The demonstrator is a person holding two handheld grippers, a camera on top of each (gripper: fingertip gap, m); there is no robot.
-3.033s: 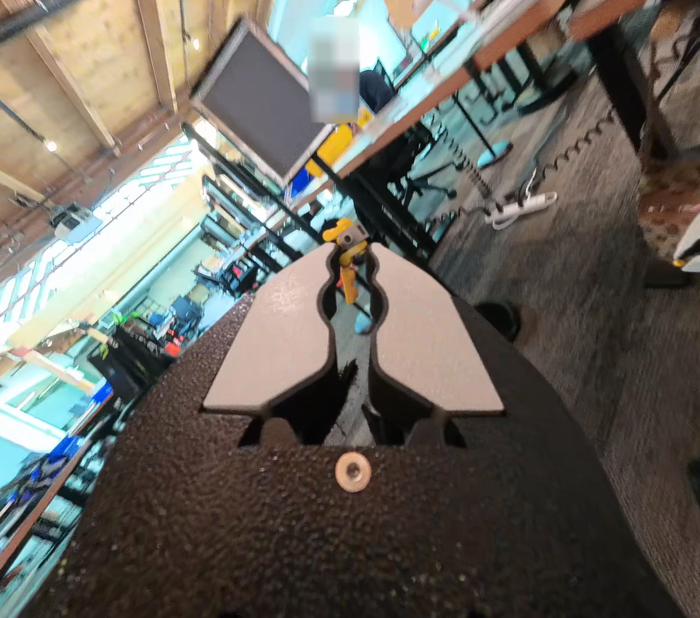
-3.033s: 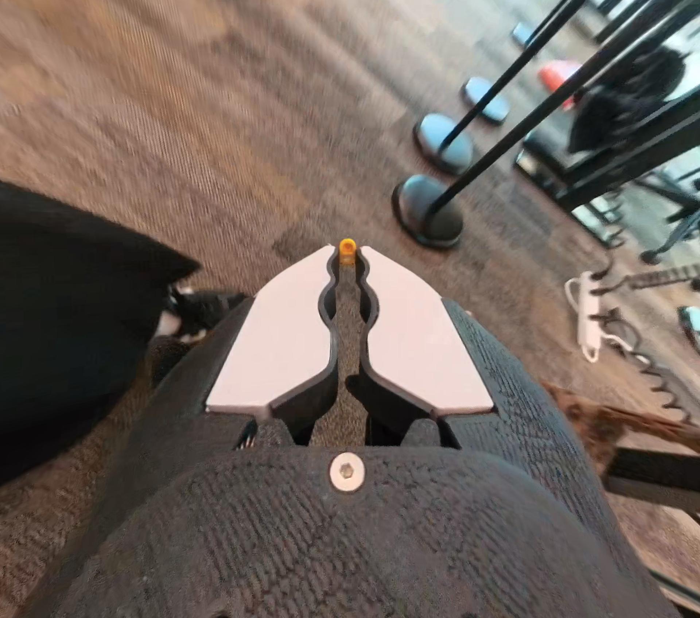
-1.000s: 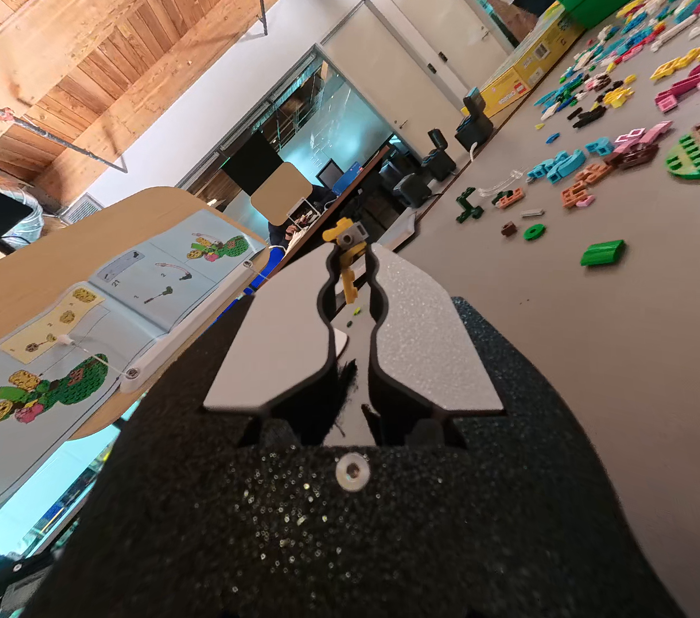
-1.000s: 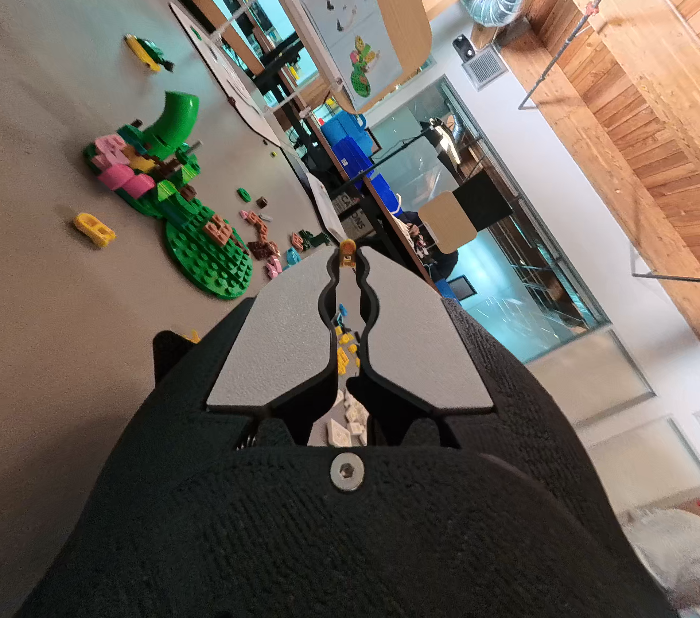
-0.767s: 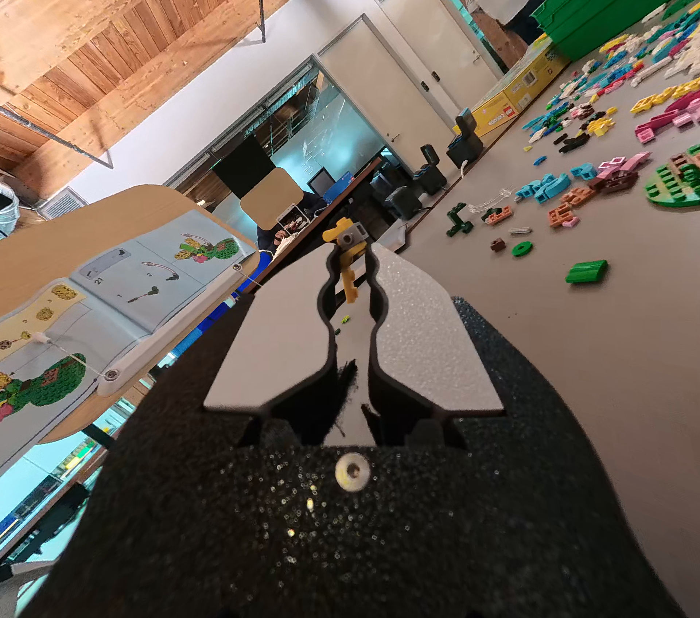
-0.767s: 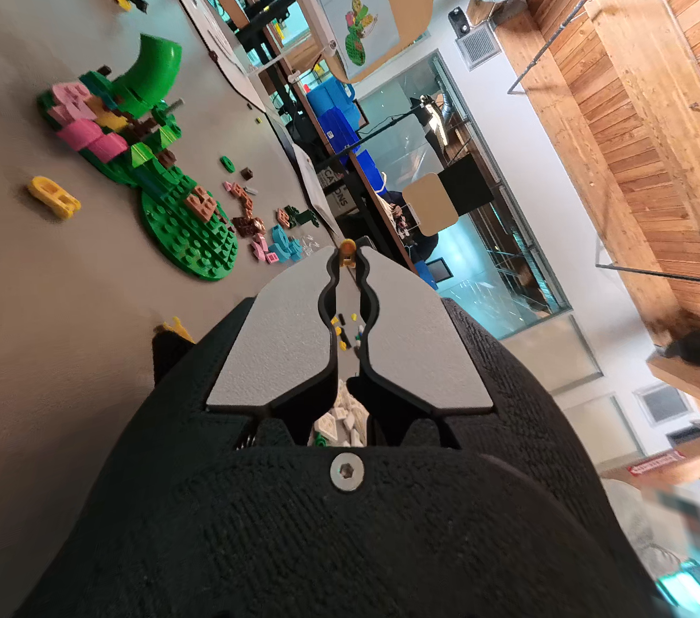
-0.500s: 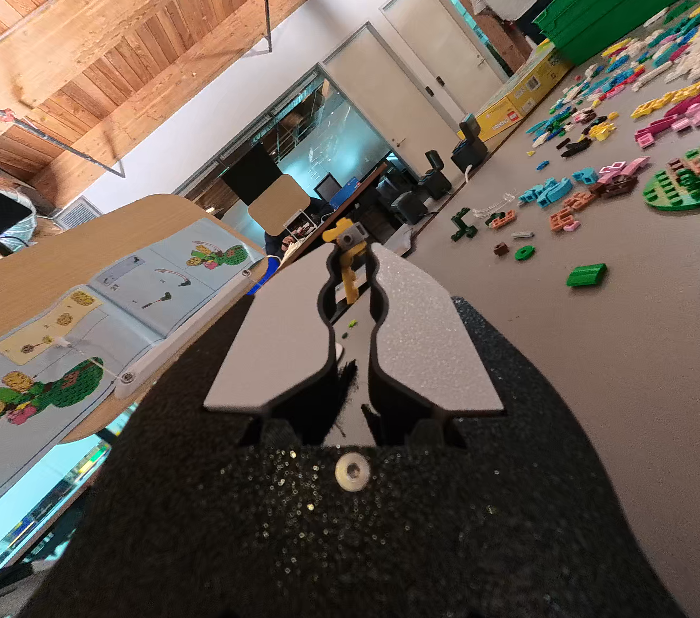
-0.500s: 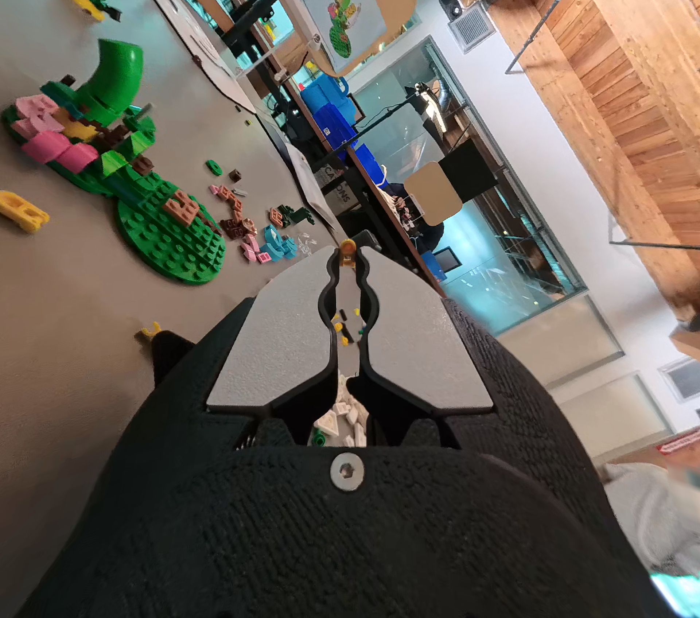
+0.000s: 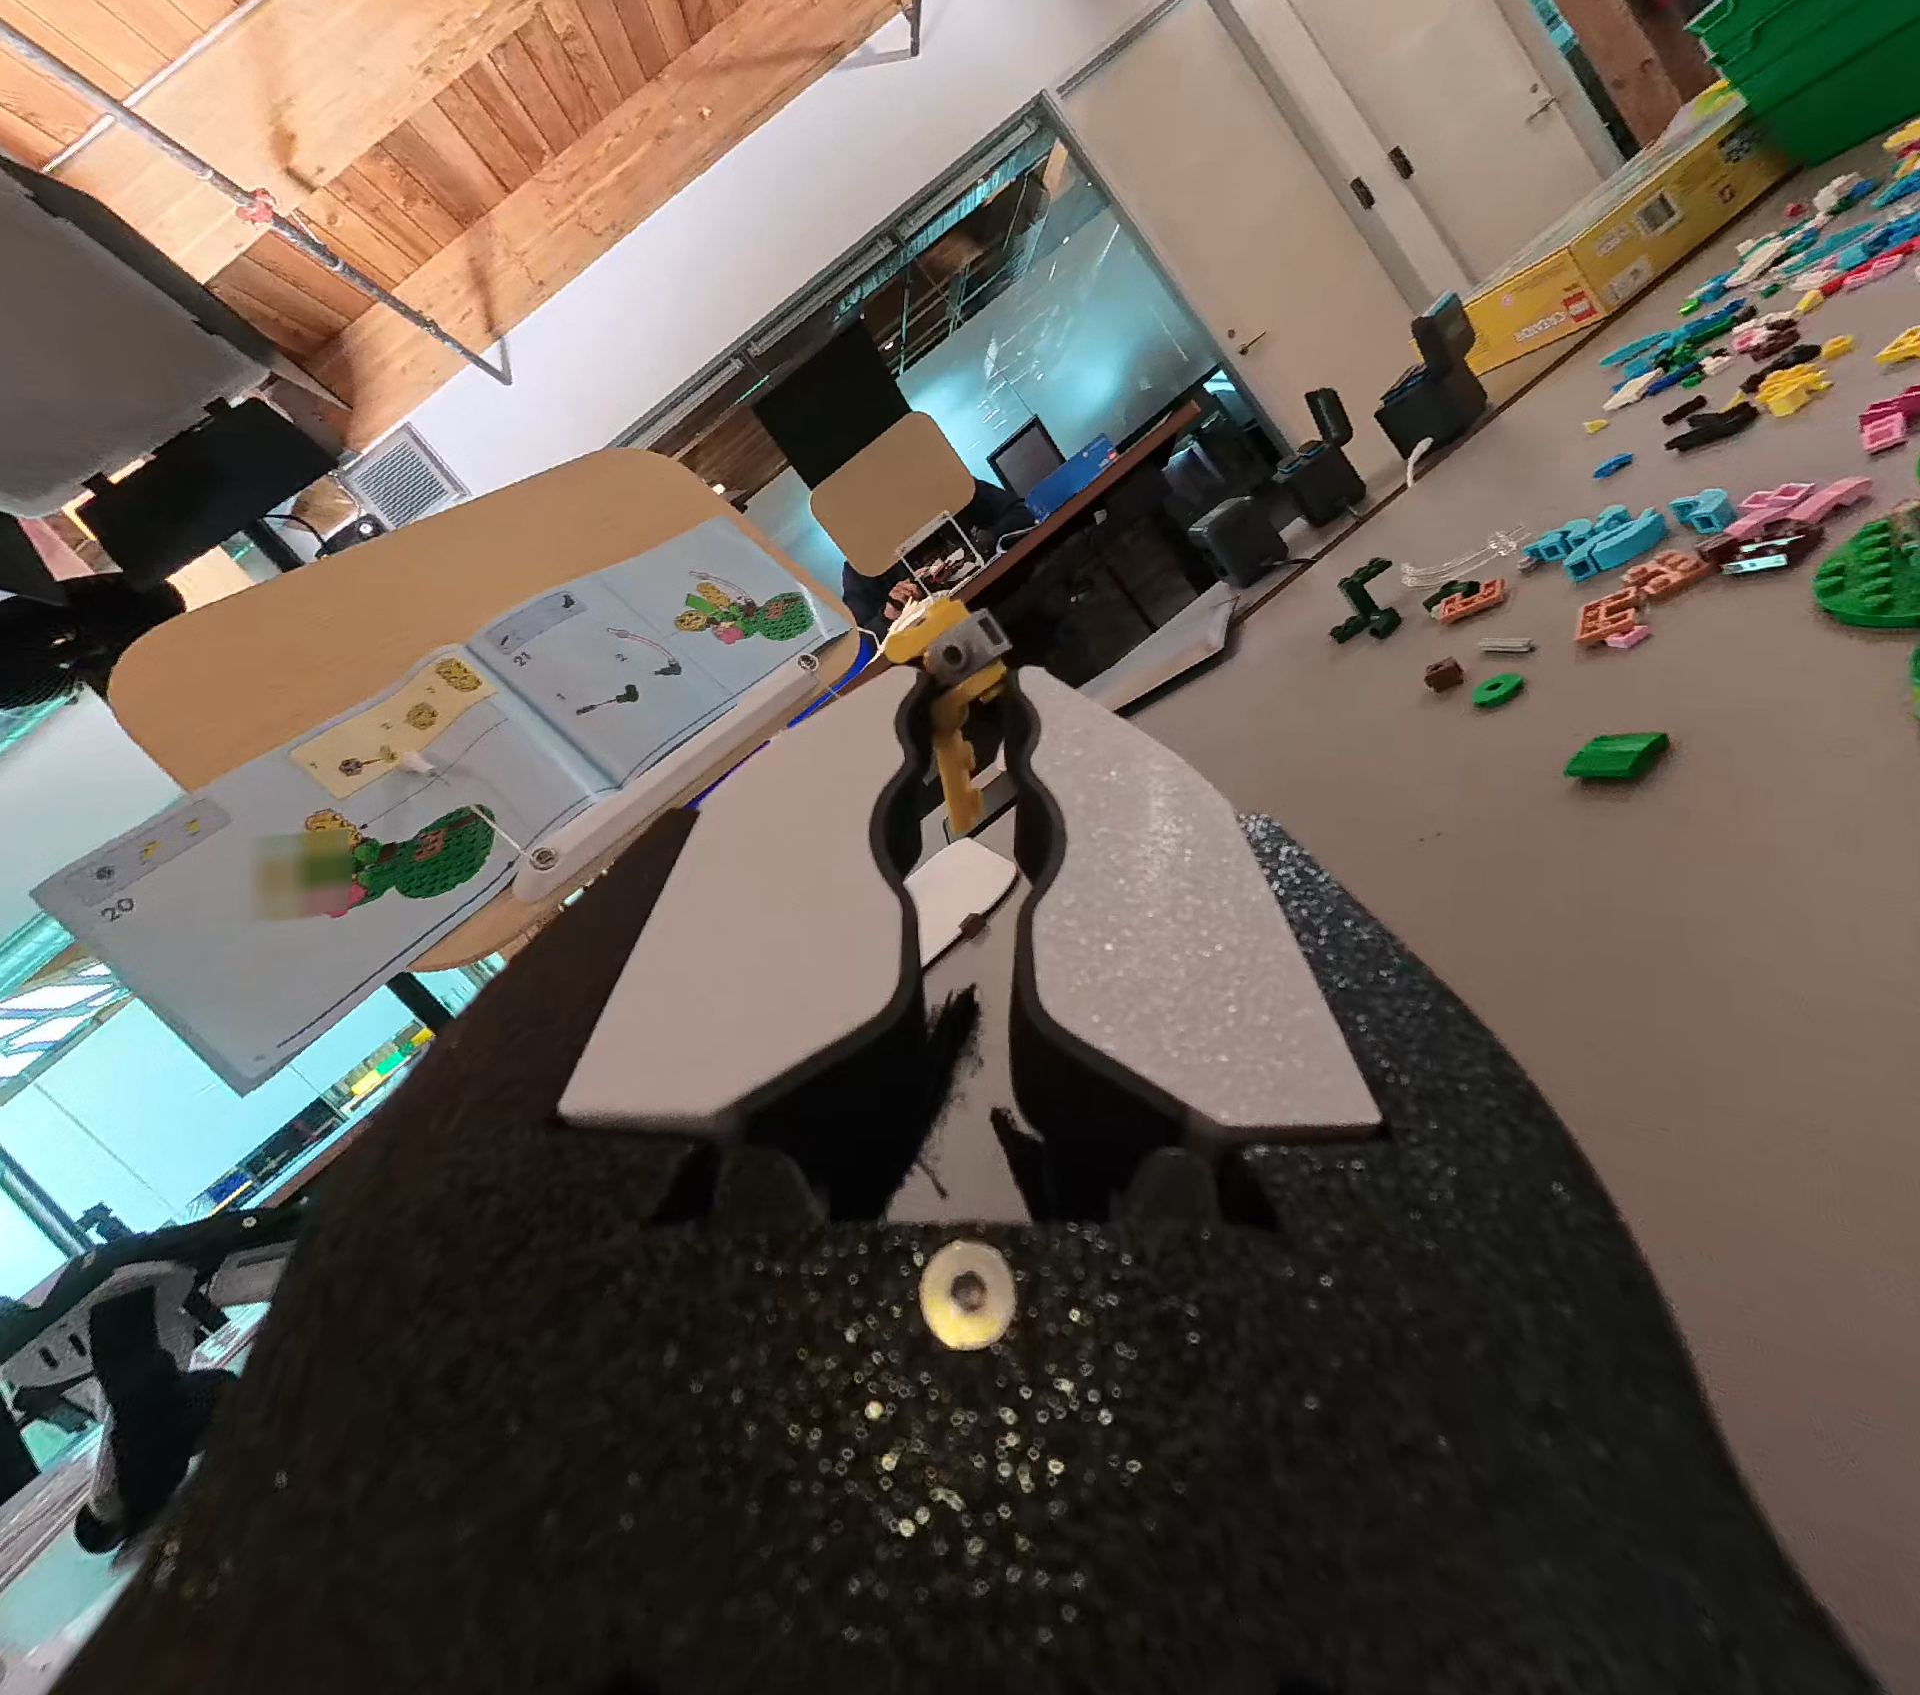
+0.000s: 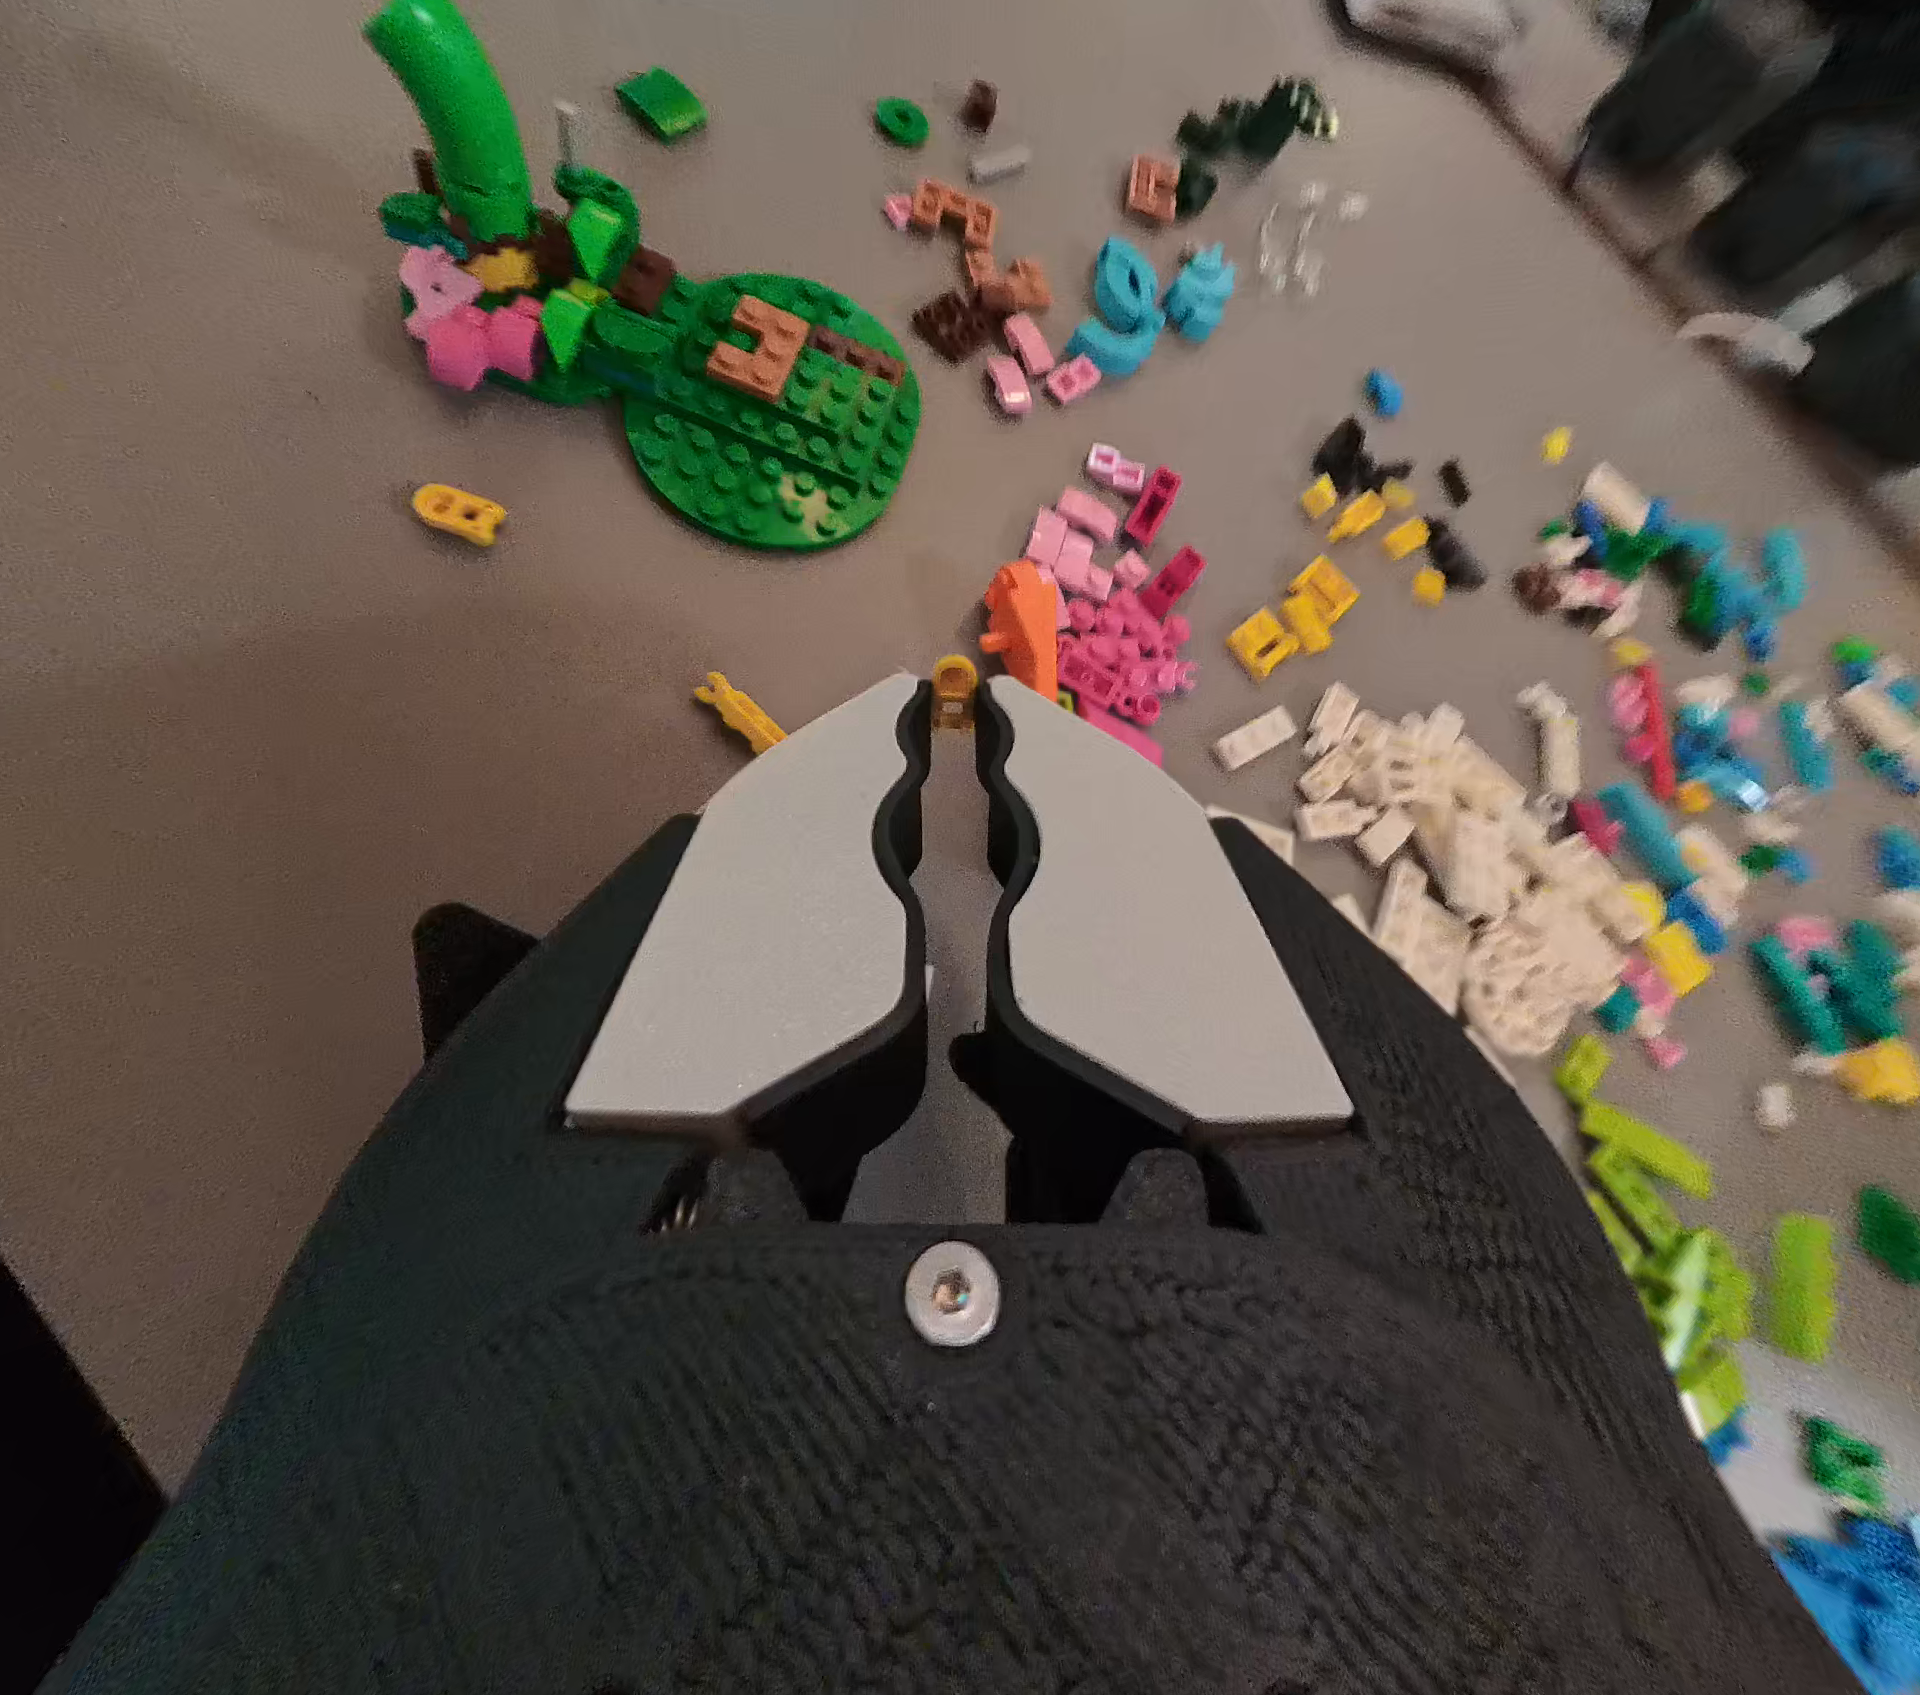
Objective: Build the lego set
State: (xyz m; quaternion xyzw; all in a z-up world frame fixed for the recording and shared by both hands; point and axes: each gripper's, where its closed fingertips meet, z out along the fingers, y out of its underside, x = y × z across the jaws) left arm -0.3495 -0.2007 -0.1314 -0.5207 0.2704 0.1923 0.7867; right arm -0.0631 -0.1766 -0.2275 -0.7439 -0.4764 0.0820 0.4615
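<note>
My left gripper is shut on a small yellow and grey lego assembly, held up in the air above the grey table. My right gripper is shut on a small amber-yellow lego piece above the table. The partly built green model, a round studded plate with a curved green stem, pink and brown bricks, lies ahead and left of the right gripper. An open instruction booklet stands on a wooden holder at the left in the left wrist view.
Loose bricks cover the table's right side: pink, yellow, white, blue and lime piles. A yellow piece and a thin yellow piece lie left of the right gripper. A yellow box and green bins stand at the far edge. Left tips to right tips: about 30 cm.
My right gripper has tilted down from facing the room to facing the table, still holding its piece. My left gripper has turned slightly, keeping its assembly.
</note>
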